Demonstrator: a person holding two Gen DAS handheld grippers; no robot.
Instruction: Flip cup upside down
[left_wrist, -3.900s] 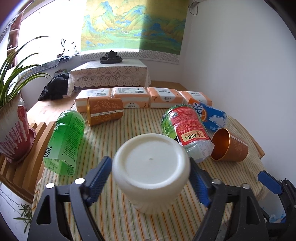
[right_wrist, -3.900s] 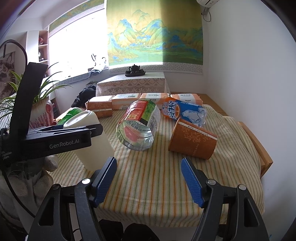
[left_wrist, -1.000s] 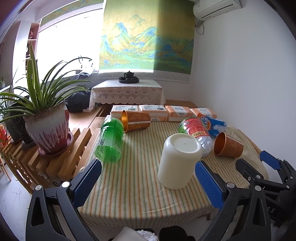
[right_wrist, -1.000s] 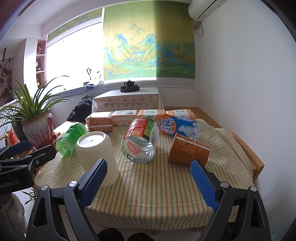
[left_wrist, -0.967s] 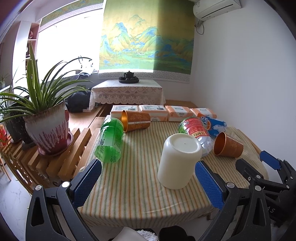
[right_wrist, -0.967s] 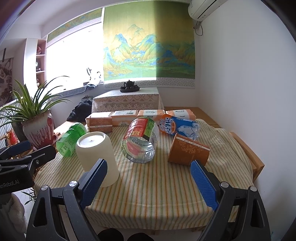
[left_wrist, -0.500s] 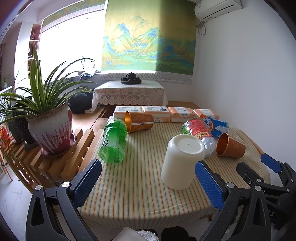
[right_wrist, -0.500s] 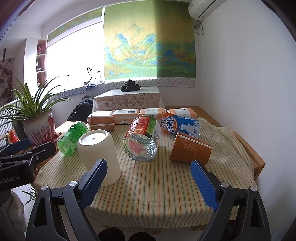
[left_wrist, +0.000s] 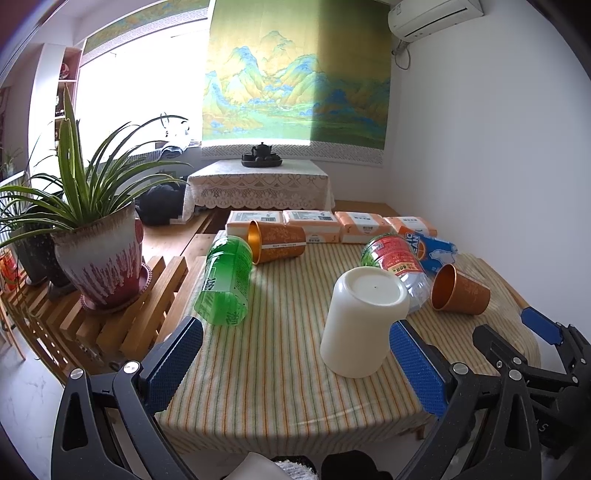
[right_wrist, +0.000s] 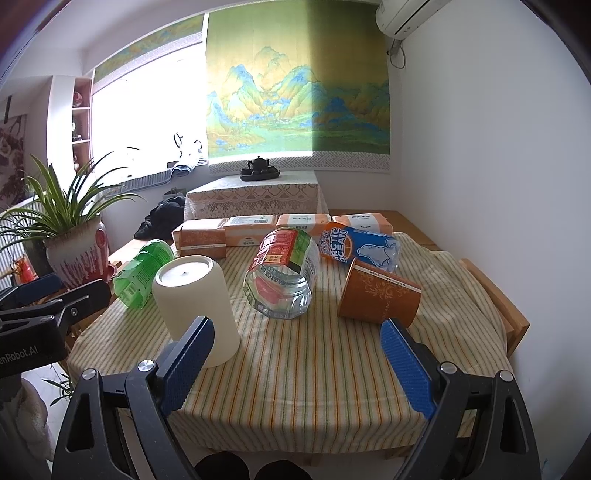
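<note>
A cream-white cup stands upside down, base up, on the striped tablecloth; it also shows in the right wrist view. My left gripper is open and empty, pulled back from the cup, with its right finger just beside the cup's lower right. My right gripper is open and empty near the table's front edge, with the cup behind its left finger.
Two orange cups lie on their sides. A green bottle, a red-labelled bottle and a blue bottle lie on the cloth. Tissue packs line the far edge. A potted plant stands at the left.
The left gripper has let go of the cup, opened wide and drawn back. The cup stands base up on the cloth. Both grippers have kept backing off slightly.
</note>
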